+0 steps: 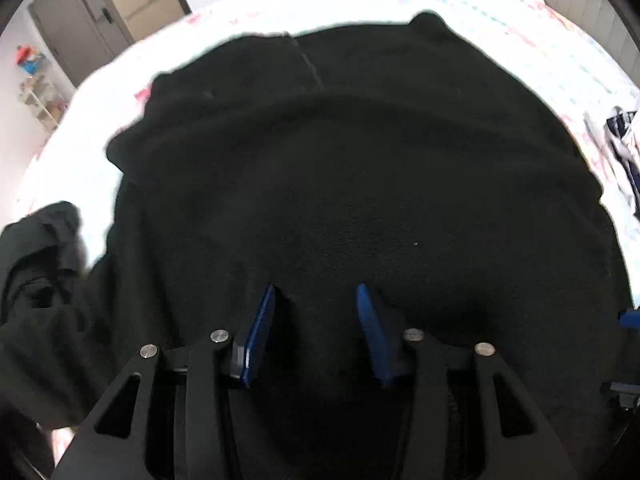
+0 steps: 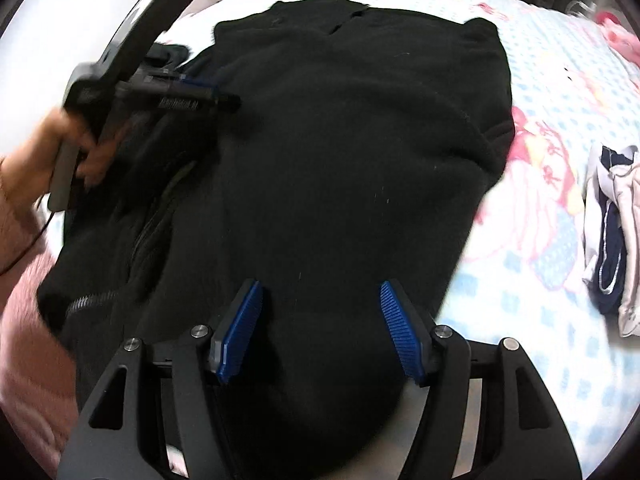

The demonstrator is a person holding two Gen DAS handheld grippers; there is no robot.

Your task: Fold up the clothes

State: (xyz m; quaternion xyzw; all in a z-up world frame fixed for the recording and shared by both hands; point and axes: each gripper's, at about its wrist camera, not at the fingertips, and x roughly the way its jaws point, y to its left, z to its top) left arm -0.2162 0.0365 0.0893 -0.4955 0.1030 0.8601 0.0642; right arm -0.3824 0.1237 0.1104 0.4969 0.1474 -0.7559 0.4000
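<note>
**Black fleece spread lengthwise ahead of both tools**

Black fleece garment [image 2: 344,152] lies flat on the bed [image 1: 460,12], its long axis running away from both tools — zipper edge toward the left. Left tool [image 1: 316,320] and right tool [image 2: 320,320] hover over its near end, jaws parted, gripping nothing. No containers in sight; a white-and-navy garment [image 2: 612,232] lies well apart.

Black hand-held gripper [image 2: 320,332], ribbed blue pads [image 2: 240,332], silver screws; pink sleeve [image 2: 36,340].
</note>
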